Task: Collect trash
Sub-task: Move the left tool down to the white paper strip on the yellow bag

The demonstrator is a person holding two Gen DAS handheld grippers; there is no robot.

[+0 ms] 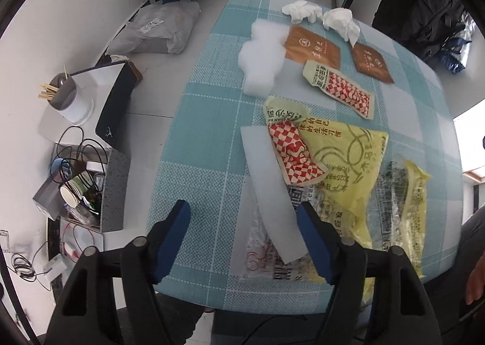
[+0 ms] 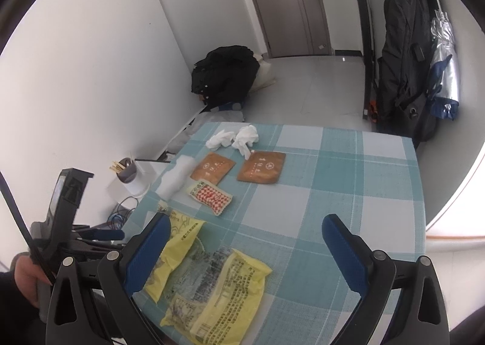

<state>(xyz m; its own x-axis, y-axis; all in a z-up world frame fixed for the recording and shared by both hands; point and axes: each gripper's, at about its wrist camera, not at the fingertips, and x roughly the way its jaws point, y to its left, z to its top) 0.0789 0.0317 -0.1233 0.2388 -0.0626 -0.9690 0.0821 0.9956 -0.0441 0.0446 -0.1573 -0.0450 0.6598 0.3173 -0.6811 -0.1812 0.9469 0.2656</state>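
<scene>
My left hand-held gripper point(image 1: 244, 234) hangs part-open over the white foam strip point(image 1: 269, 193) at the lower middle of the checked surface point(image 1: 194, 133), light, bendy stuff best pinched across its near end, while my right hand-held gripper point(image 2: 245, 251) gapes wide and empty above the crinkly yellow wrapper point(image 2: 218, 293).

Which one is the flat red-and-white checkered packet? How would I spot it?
Look at the blue plaid tablecloth. Near its far end lie two brown packets, and just in front of them is the flat checkered packet. Unlike the crumpled checkered wrapper nearer by, it lies smooth and alone, touching no yellow bag.
</scene>
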